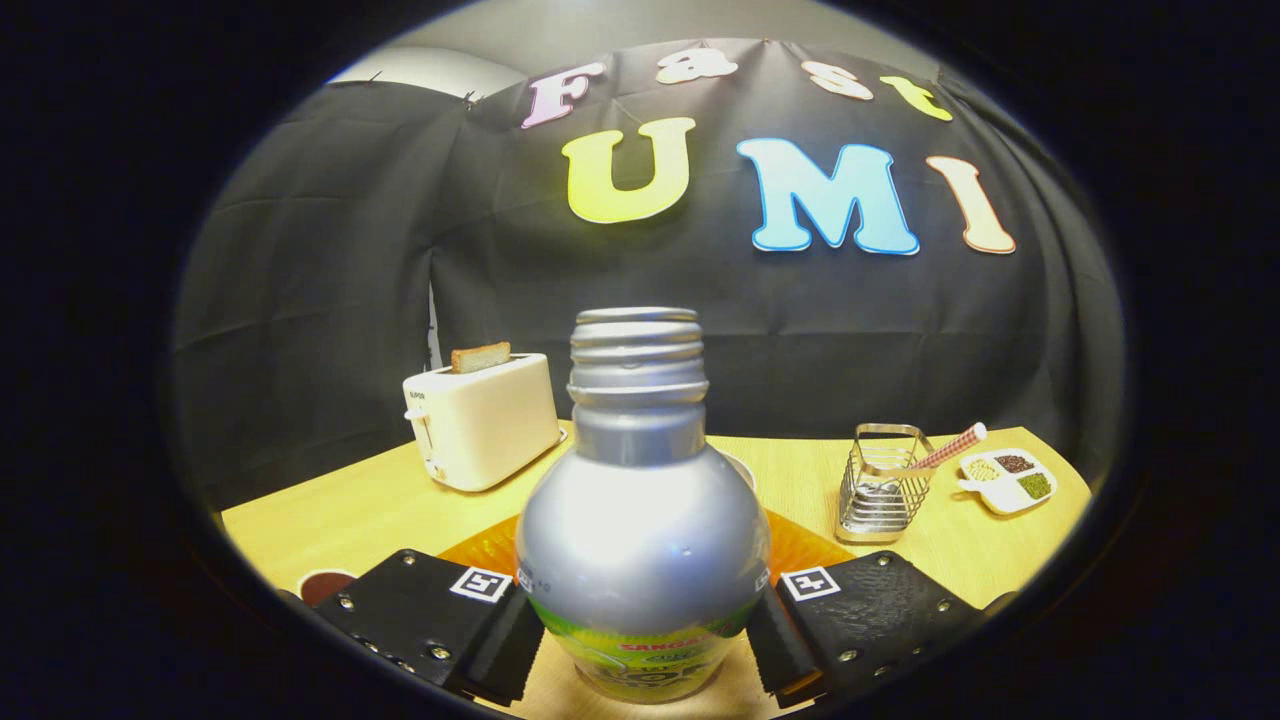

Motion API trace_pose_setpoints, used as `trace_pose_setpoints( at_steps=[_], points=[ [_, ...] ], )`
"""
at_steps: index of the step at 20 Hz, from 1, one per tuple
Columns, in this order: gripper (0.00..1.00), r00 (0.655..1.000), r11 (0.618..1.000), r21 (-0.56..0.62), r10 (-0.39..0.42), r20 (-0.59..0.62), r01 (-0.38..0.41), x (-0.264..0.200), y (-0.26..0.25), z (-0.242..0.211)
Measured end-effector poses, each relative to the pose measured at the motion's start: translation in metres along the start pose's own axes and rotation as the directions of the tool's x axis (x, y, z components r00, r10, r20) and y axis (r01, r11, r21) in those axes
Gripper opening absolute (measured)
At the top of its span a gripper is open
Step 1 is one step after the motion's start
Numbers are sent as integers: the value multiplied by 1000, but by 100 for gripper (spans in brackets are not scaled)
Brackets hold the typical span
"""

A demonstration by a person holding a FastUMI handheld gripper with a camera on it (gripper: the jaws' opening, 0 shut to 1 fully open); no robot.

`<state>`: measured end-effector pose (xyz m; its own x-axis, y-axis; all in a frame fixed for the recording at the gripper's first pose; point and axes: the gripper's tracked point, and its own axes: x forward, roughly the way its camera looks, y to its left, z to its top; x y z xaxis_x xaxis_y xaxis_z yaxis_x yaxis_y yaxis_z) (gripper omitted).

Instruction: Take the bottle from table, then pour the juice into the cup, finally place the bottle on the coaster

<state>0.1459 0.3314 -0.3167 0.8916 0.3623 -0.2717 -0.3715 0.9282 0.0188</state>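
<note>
Two fingers of the gripper (640,625) press the silver bottle (642,520) from nine and three o'clock — it stands upright, uncapped neck at twelve, above the orange coaster (800,545) — the cup's rim (742,466) showing just behind it.

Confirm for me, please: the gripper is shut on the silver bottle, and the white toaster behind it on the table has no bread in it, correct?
Not quite. The gripper view shows the gripper shut on the silver bottle, but the white toaster has a slice of toast sticking up from its slot.
</note>
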Motion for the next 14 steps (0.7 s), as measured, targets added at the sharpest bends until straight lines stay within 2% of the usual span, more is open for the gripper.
trace_pose_setpoints(
  at_steps=[6,8,14],
  points=[
    [83,1000,1000,13,9,-12,-9,9,0,-12],
    [83,999,999,24,37,-14,-36,13,7,-17],
    [83,999,999,-48,15,37,-13,15,4,-19]
  ],
)
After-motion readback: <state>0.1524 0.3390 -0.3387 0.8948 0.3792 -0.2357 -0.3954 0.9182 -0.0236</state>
